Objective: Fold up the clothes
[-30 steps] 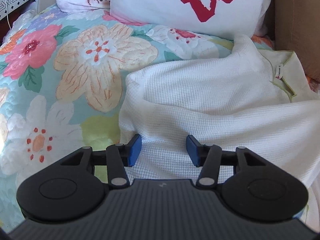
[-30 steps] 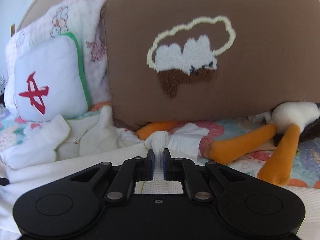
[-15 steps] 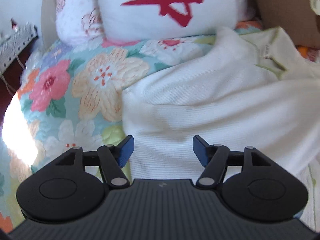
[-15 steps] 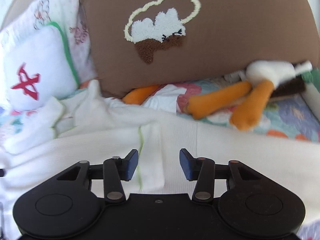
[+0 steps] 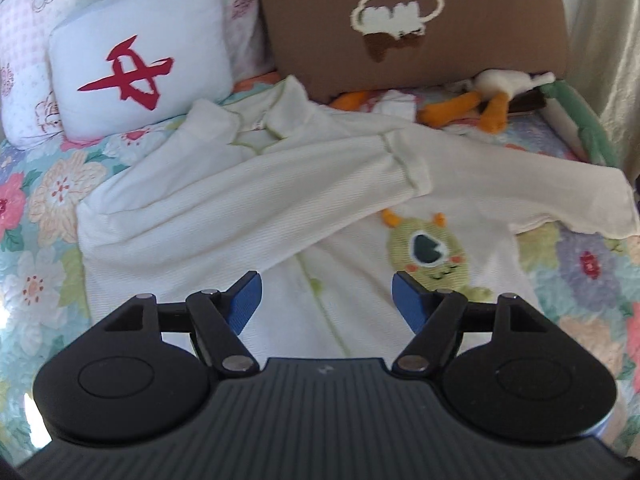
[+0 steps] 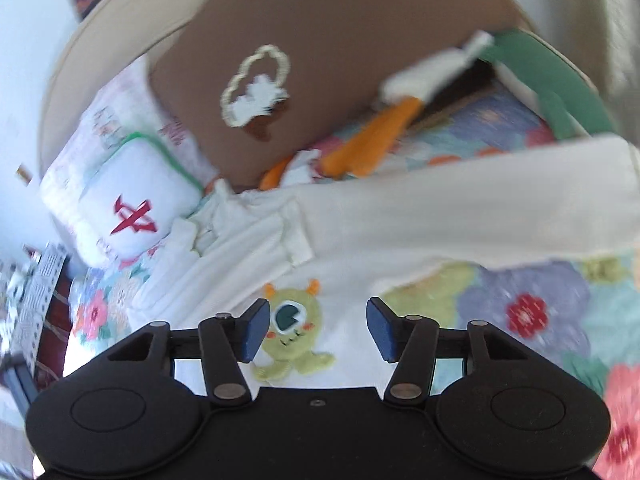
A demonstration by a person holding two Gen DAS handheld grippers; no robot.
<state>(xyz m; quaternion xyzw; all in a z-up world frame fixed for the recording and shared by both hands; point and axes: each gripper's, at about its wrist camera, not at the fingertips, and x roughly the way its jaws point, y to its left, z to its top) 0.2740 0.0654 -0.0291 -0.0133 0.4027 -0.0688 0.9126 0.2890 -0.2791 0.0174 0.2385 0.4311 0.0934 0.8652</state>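
My left gripper (image 5: 326, 298) spread wide, empty, above white shirt (image 5: 248, 200); right gripper (image 6: 314, 330) likewise over green monster patch (image 6: 294, 334). Pillow (image 5: 136, 72) bears red character; unreadable to me.

Each black claw (image 5: 326, 298) (image 6: 315, 326) has blue pads and silver screws.

bedspread (image 5: 48, 208): floral quilt, pink, peach and purple blooms on pale blue-green
brown cushion (image 5: 412, 20): landmark, upright at the head of the bed, cloud-outlined white and brown patch on its front
white pillow (image 5: 136, 76): just left of brown cushion, red brush mark on its face, green piping visible in right wrist view
pink-print pillow (image 5: 24, 80): behind and left of white pillow
plush toy (image 5: 488, 100): at brown cushion's lower right, white body, orange legs
green bolster (image 5: 580, 116): right of plush toy, along the bed edge
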